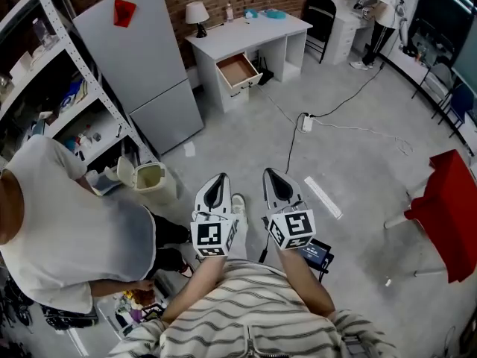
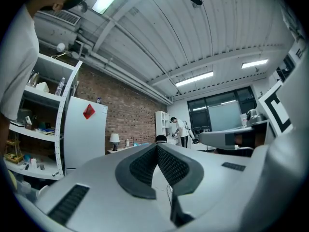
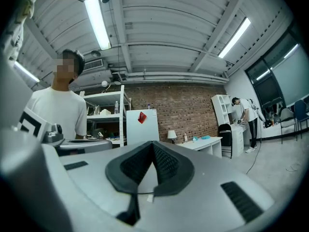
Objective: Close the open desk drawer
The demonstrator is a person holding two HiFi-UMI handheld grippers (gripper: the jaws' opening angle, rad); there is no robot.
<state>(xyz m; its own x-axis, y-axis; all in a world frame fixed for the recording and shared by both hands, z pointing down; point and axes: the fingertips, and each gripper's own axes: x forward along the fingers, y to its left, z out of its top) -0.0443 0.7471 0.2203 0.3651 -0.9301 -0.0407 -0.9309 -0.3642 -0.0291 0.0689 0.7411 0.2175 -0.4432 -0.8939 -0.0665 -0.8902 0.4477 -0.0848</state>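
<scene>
Well apart across the floor, beside the grey fridge — white desk, drawer pulled out under its left end. Both claws pinched together on nothing: left gripper, right gripper. Best to walk in past the cable, then push squarely on the drawer front.

Long white fluorescent ceiling tubes light the room evenly and quite brightly; in both gripper views they burn out to pure white. Shadows on the grey concrete floor are soft and weak, and the open white desk drawer shows clearly inside. Both gripper views are strong fisheye with black corners. The head view bends the white metal shelf rack near its edge.
</scene>
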